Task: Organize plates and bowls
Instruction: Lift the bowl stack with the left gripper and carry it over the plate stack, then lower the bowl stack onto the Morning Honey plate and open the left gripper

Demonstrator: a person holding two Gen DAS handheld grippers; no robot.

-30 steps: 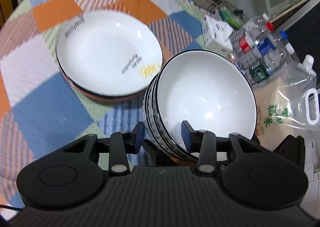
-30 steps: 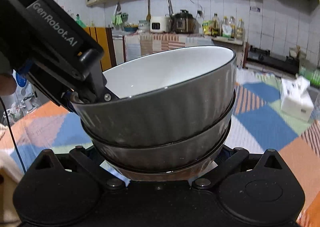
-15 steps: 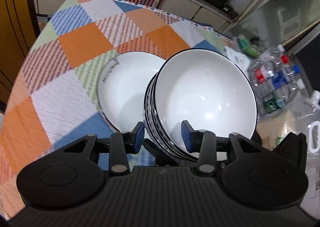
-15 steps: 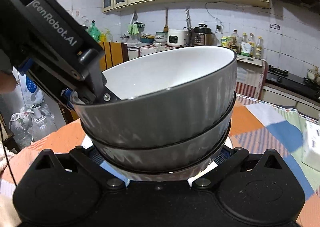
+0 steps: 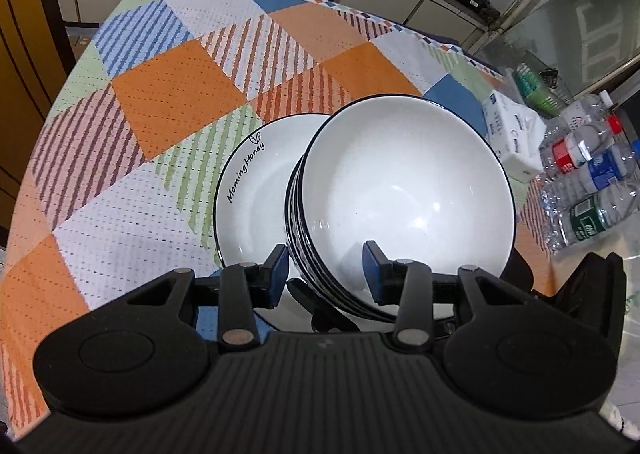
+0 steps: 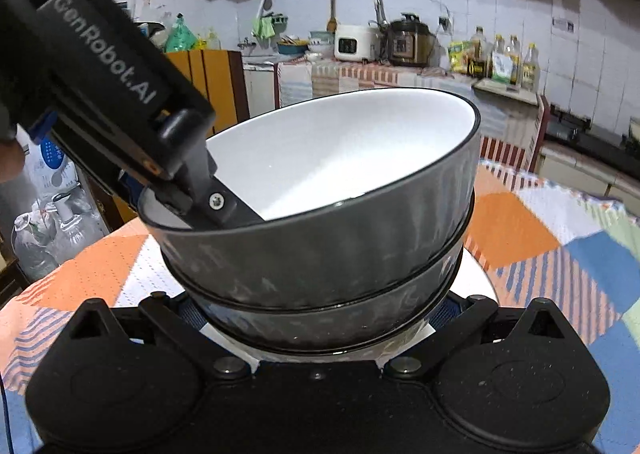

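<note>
A stack of grey ribbed bowls with white insides (image 5: 404,189) is held in the air over the white "MorningHoney" plates (image 5: 256,197) on the patchwork tablecloth. My left gripper (image 5: 326,274) is shut on the near rim of the stack, one pad inside the top bowl and one outside. In the right wrist view the bowl stack (image 6: 320,238) fills the frame, and my right gripper (image 6: 316,314) grips it low down from the opposite side, its fingertips hidden behind the bowls. The left gripper body shows there at the top left, clamped on the rim.
A white tissue pack (image 5: 516,133) and several plastic bottles (image 5: 592,189) lie at the table's right edge. The round table's far half shows only cloth (image 5: 192,85). A kitchen counter with appliances (image 6: 400,41) stands behind.
Both grippers have lifted the bowl stack higher and carried it over the plates. The plates now look smaller and lie partly under the stack. Both grips are unchanged.
</note>
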